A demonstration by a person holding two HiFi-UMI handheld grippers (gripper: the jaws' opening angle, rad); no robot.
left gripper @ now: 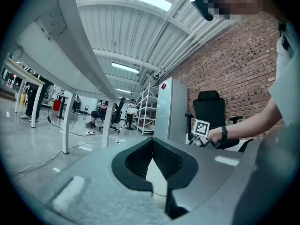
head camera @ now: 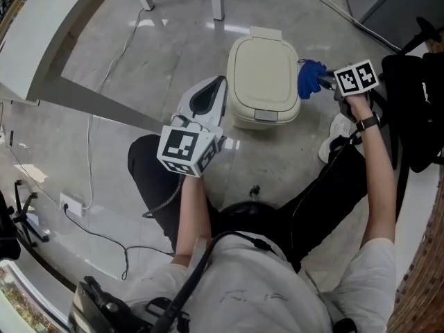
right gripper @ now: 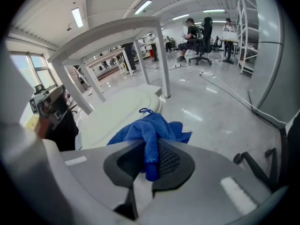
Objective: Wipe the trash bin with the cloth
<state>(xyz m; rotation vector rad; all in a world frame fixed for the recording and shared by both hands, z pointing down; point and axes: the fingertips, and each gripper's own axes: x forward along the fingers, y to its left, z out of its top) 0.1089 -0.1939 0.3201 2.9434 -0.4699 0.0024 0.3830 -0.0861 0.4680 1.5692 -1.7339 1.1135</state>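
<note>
Cloth (right gripper: pixel 149 134), blue, clamped between the jaws of the right gripper (head camera: pixel 326 83); a bunch of it hangs loose beyond the tips. The bin (head camera: pixel 284 114), cream with its lid (head camera: pixel 262 66) down, stands on the floor (head camera: pixel 139 68) ahead of the seated person's knees. The cloth sits at the bin's right edge, level with the lid; we cannot tell whether it touches. The left gripper (head camera: pixel 211 96) hovers just beside the bin's left side, its jaws together with nothing between them.

We judge the wiping to be at its start, with the lid and walls yet to be covered. To do the step well, we would:

- lower the right gripper until the loose bunch lies flat on the lid, so that fabric and not the hard jaw tips meets the plastic;
- draw it across in overlapping strokes, then down the walls;
- keep the clamp firm, since drag may pull the cloth free;
- rest the left gripper against the bin's far side, as a light bin would likely slide on so smooth a floor.
</note>
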